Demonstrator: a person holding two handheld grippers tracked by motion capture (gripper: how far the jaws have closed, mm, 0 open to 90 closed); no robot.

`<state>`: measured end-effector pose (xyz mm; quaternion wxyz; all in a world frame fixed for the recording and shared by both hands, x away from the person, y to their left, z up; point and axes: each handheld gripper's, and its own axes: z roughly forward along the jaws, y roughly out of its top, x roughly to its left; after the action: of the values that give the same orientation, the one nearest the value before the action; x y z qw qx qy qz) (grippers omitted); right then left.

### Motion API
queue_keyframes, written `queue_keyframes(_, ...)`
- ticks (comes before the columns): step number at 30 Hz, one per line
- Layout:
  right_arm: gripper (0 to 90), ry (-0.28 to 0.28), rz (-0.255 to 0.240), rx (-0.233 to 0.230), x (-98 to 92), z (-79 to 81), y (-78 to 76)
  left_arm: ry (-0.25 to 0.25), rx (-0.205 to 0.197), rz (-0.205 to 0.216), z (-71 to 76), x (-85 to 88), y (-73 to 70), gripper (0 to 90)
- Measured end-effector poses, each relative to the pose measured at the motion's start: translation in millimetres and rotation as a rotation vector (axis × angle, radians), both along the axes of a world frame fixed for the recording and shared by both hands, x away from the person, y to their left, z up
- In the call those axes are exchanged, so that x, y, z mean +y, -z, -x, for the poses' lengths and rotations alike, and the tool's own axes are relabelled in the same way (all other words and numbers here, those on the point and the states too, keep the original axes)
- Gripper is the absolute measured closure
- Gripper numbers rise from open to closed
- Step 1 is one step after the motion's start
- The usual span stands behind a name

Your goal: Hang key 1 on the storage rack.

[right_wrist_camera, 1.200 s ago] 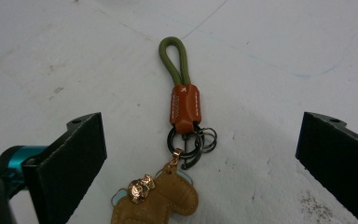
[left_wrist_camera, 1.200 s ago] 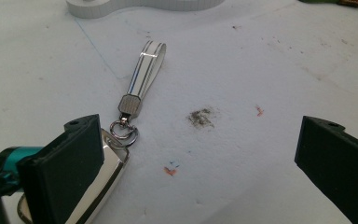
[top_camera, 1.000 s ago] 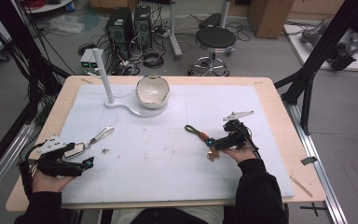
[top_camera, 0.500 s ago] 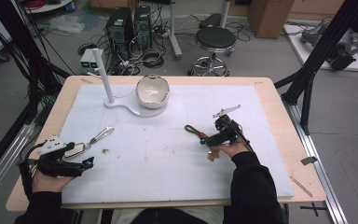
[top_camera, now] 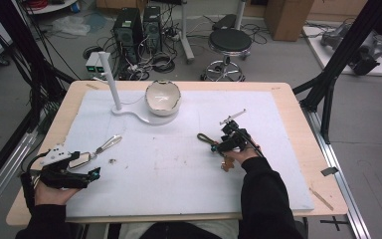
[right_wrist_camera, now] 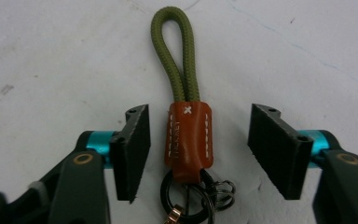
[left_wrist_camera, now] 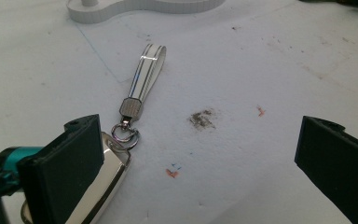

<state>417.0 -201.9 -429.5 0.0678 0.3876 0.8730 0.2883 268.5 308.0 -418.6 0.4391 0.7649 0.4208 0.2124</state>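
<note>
Since the earlier frame the right gripper [right_wrist_camera: 193, 154] has slid toward the olive-cord keychain [right_wrist_camera: 185, 126] on the table [top_camera: 179, 174], its jaws just closing to straddle the leather tab untouched, so a grasp looks imminent, while the left gripper [left_wrist_camera: 196, 163] gapes wide beside the silver keychain [left_wrist_camera: 137, 93].

In the right gripper view, the key rings [right_wrist_camera: 193, 198] under the brown leather tab [right_wrist_camera: 189, 140] run off the bottom edge. In the left gripper view, the shiny metal fob [left_wrist_camera: 105, 179] sits partly behind the lower-left jaw (its lower end is cut off).
</note>
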Motion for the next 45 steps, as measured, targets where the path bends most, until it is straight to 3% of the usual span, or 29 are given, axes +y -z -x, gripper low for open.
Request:
queue_keyframes(1,47.5,0.009,0.013,-0.012,0.2,0.0,-0.4,0.001,0.000,-0.001,0.0,-0.2,0.1,1.7)
queue_keyframes(2,47.5,0.009,0.013,-0.012,0.2,0.0,-0.4,-0.001,-0.001,0.001,0.0,-0.6,0.4,1.7)
queue_keyframes(3,53.1,0.008,0.010,-0.012,-0.1,0.0,-0.8,0.000,-0.001,0.001,-0.1,-0.7,0.3,1.7)
queue_keyframes(4,63.5,-0.005,0.012,-0.013,0.4,0.6,-1.0,0.000,-0.004,-0.001,0.0,-0.8,0.3,1.7)
queue_keyframes(10,73.5,-0.022,0.020,-0.026,2.2,2.8,-1.9,0.004,-0.012,-0.004,0.6,-1.4,-0.6,1.7)
queue_keyframes(15,74.5,-0.044,0.021,-0.029,3.9,5.8,-3.5,0.006,-0.011,-0.002,0.7,-2.1,-0.3,1.7)
queue_keyframes(19,74.6,-0.043,-0.003,-0.021,2.7,6.1,-5.3,0.007,-0.009,-0.004,0.6,-1.7,-0.3,1.7)
queue_keyframes(21,74.8,-0.051,-0.037,-0.001,-0.6,5.7,-7.8,0.009,-0.008,-0.004,0.3,-1.7,-0.1,1.7)
queue_keyframes(27,75.1,-0.053,-0.060,-0.001,-3.4,6.5,-14.6,0.007,-0.006,-0.004,0.0,-1.8,0.2,1.7)
queue_keyframes(45,75.1,-0.132,-0.100,-0.053,23.4,3.1,-63.7,0.016,0.005,-0.001,-0.6,-1.7,1.6,1.7)
